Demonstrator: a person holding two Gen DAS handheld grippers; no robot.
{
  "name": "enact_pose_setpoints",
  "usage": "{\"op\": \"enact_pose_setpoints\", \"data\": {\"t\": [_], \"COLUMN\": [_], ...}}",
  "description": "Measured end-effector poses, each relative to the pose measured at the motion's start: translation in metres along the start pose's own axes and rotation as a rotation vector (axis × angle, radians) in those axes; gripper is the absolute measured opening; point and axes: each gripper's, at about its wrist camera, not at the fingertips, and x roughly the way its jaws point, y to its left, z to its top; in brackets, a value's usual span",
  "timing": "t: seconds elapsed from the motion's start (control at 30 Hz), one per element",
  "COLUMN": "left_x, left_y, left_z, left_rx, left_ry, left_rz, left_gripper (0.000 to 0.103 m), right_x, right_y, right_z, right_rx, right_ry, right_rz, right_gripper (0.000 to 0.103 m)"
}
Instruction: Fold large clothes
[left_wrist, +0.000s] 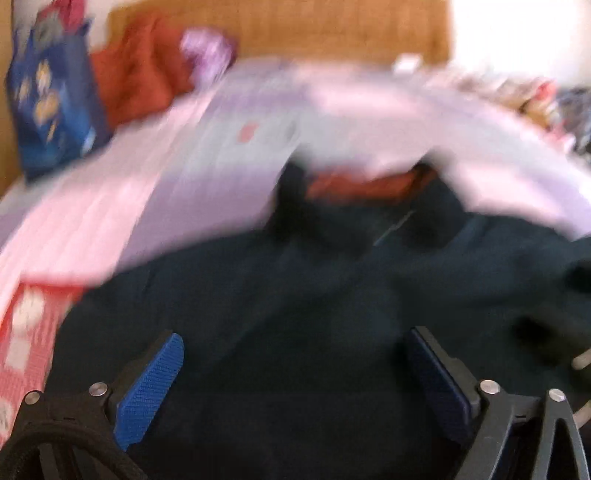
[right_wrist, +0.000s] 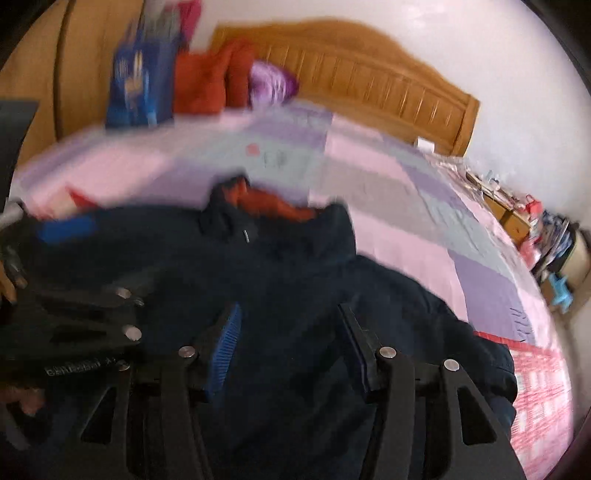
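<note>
The dark jacket (right_wrist: 295, 280) lies spread on the bed (right_wrist: 424, 229), collar toward twelve o'clock. Your left gripper (left_wrist: 295, 369) is spread wide and your right gripper (right_wrist: 291, 332) part open, both empty above the cloth. Take the right sleeve (right_wrist: 461, 332) at three o'clock, pinch deep, and carry it flat across.

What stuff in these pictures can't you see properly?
- Dark jacket: its bottom is cut off by the lower edge in both views, behind the right gripper.
- Blue bag: motion blur smears its print.
- Clutter beside the bed: too small and blurred, right wrist view.
- Bedspread pattern: blurred, left wrist view.
</note>
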Motion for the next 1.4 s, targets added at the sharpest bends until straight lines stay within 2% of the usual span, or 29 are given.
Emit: {"op": "enact_pose_setpoints", "data": {"t": [0.07,0.17,0.2,0.23,0.27,0.33,0.37,0.47,0.57,0.7,0.77,0.83,0.87,0.93,1.0,1.1,1.17,1.23,1.3,1.37,1.4], "left_x": [0.007,0.006,0.006,0.007,0.009,0.021,0.025,0.029,0.036,0.036,0.028,0.008,-0.005,-0.032,-0.056,-0.068,-0.065,-0.063,-0.060,-0.062,-0.066], "left_y": [0.025,0.050,0.063,0.074,0.088,0.110,0.110,0.095,0.100,0.097,0.105,0.112,0.112,0.110,0.100,0.069,0.048,0.035,0.045,0.067,0.077], "left_z": [-0.007,-0.010,-0.012,-0.013,-0.015,-0.021,-0.022,-0.023,-0.023,-0.017,-0.016,-0.019,-0.024,-0.038,-0.053,-0.070,-0.079,-0.092,-0.104,-0.115,-0.119], "left_rx": [-0.032,0.023,-0.002,-0.037,-0.080,-0.171,-0.175,-0.098,-0.117,-0.106,-0.143,-0.151,-0.134,-0.102,-0.098,-0.064,0.008,0.089,0.119,0.093,0.076], "left_ry": [-0.001,-0.016,-0.012,-0.007,0.001,0.035,0.041,0.035,0.052,0.077,0.111,0.113,0.098,0.055,0.020,0.032,0.059,0.077,0.103,0.140,0.142], "left_rz": [-0.008,0.117,0.121,0.131,0.144,0.114,0.113,0.160,0.129,0.140,0.123,0.135,0.150,0.178,0.131,0.083,0.075,0.092,0.113,0.133,0.120], "left_gripper": [0.103,0.103,0.103,0.103,0.103,0.103,0.103,0.103,0.103,0.103,0.103,0.103,0.103,0.103,0.103,0.103,0.103,0.103,0.103,0.103,0.103], "right_x": [0.016,0.020,0.024,0.024,0.025,0.028,0.032,0.036,0.043,0.059,0.058,0.040,0.027,-0.015,-0.048,-0.070,-0.069,-0.059,-0.045,-0.048,-0.051], "right_y": [-0.032,-0.104,-0.127,-0.145,-0.149,-0.133,-0.128,-0.132,-0.130,-0.130,-0.133,-0.135,-0.134,-0.125,-0.108,-0.068,-0.039,-0.029,-0.056,-0.097,-0.118], "right_z": [-0.013,-0.042,-0.053,-0.067,-0.070,-0.067,-0.068,-0.074,-0.075,-0.070,-0.067,-0.060,-0.059,-0.064,-0.072,-0.085,-0.094,-0.106,-0.130,-0.152,-0.165], "right_rx": [0.066,0.172,0.232,0.278,0.279,0.177,0.166,0.198,0.203,0.179,0.189,0.172,0.158,0.148,0.163,0.159,0.101,0.070,0.135,0.238,0.268], "right_ry": [0.037,0.054,0.086,0.090,0.094,0.094,0.091,0.087,0.084,0.114,0.143,0.137,0.106,-0.012,-0.067,-0.083,-0.046,0.029,0.115,0.144,0.170], "right_rz": [-0.056,-0.208,-0.196,-0.132,-0.112,-0.162,-0.167,-0.147,-0.119,-0.115,-0.097,-0.118,-0.135,-0.138,-0.092,-0.023,0.018,-0.001,-0.051,-0.061,-0.110], "right_gripper": [0.056,0.056,0.059,0.059,0.059,0.059,0.059,0.060,0.062,0.062,0.062,0.062,0.062,0.062,0.062,0.062,0.062,0.062,0.062,0.062,0.062]}}
